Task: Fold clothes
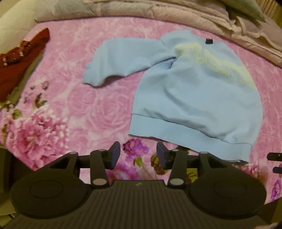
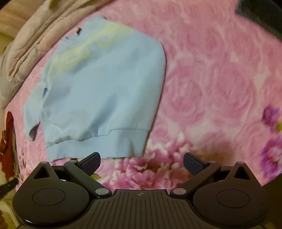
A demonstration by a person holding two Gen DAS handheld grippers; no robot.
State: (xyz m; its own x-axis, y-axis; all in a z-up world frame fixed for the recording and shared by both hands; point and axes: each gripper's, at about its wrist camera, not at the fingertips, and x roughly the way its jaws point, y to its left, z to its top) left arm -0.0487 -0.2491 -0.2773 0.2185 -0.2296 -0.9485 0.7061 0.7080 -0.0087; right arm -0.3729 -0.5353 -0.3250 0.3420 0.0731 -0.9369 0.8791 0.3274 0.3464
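A pink floral blanket (image 1: 74, 98) covers the work surface; large rose patterns and darker purple blossoms (image 2: 271, 112) are printed on it. A crumpled mauve quilt (image 1: 202, 15) is bunched along the far edge, with a grey-green pillow (image 1: 245, 7) resting on top. A cream wall (image 1: 10, 21) is visible at the far left.
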